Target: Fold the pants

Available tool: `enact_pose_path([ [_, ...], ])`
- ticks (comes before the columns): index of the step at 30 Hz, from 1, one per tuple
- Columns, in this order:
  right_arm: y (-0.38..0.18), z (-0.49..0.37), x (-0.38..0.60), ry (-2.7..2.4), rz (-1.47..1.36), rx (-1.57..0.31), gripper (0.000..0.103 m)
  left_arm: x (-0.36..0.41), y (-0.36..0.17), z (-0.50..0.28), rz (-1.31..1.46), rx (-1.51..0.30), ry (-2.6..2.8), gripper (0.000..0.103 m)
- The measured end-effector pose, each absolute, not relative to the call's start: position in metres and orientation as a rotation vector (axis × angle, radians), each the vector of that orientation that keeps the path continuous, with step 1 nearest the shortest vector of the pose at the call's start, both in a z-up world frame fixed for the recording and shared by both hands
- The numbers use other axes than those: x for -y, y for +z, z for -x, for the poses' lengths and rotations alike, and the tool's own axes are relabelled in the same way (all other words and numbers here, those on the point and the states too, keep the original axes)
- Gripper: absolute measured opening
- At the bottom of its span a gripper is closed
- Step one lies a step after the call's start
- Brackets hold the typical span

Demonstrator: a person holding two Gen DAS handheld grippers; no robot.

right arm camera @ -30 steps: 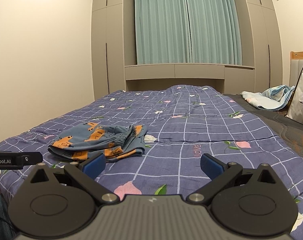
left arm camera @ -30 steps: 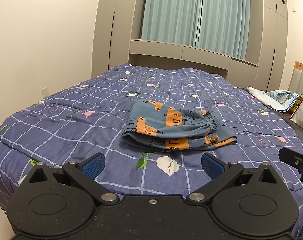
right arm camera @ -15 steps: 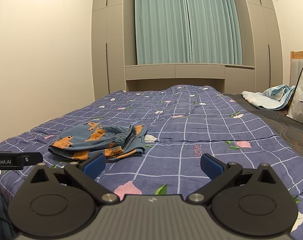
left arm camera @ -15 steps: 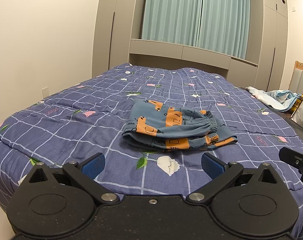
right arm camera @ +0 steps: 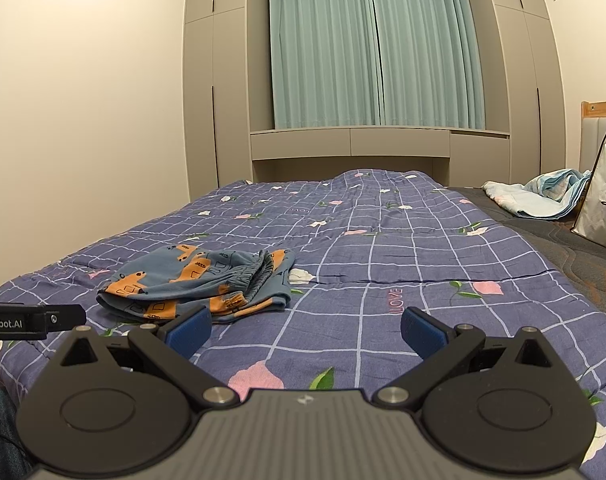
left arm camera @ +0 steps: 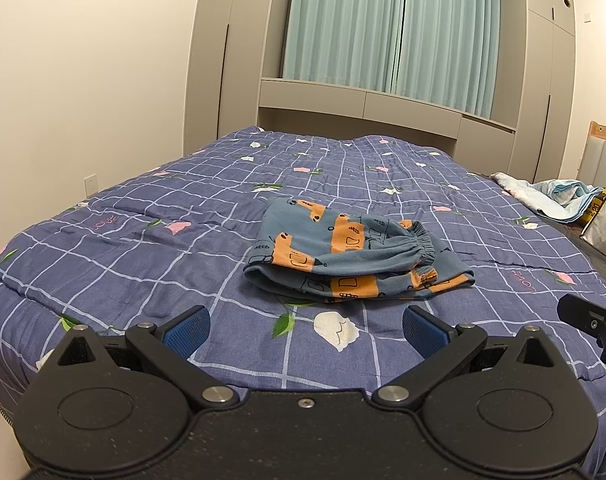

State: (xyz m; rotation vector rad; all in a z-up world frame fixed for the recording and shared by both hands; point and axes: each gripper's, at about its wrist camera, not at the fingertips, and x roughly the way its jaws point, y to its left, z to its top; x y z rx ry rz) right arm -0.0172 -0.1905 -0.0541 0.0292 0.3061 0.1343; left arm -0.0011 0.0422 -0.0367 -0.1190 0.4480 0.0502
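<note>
**Folded pants lie untouched; both grippers hold off, spread wide**

Nothing has moved over the last second: the pants and both grippers sit where they were.

The left gripper (left arm camera: 305,326) hovers above the near edge of the bed, its blue fingers (left arm camera: 186,328) wide apart and empty. The right gripper (right arm camera: 305,330) is likewise spread, holding nothing.

The pants (left arm camera: 351,254), blue with orange patches, lie folded in a compact bundle on the quilt (left arm camera: 143,256), well apart from either gripper. The left wrist view looks nearly straight at them and shows the gathered elastic waistband turned to the right, with a layered edge beneath. The right wrist view sees the pants (right arm camera: 199,282) off to its left, the waistband facing that camera, and at its left border a black bar of the other gripper, plus a sliver of a fingertip and dark cloth in the lower corner.

The quilt is purple-blue with a white grid and flowers. Beyond the bed stand grey wardrobes (right arm camera: 215,92) and drawn teal curtains (right arm camera: 377,48). At right lie a crumpled light blanket (right arm camera: 543,196) and a white bag (right arm camera: 603,196).
</note>
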Motion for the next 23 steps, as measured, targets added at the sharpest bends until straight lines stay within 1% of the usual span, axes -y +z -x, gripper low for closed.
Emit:
enact_pose_path([
  [23,-0.0570,0.0188,0.1874,0.140,-0.028,-0.313,0.103,-0.0409,-0.0362,0.0017,0.114,-0.470,0.072,0.102],
])
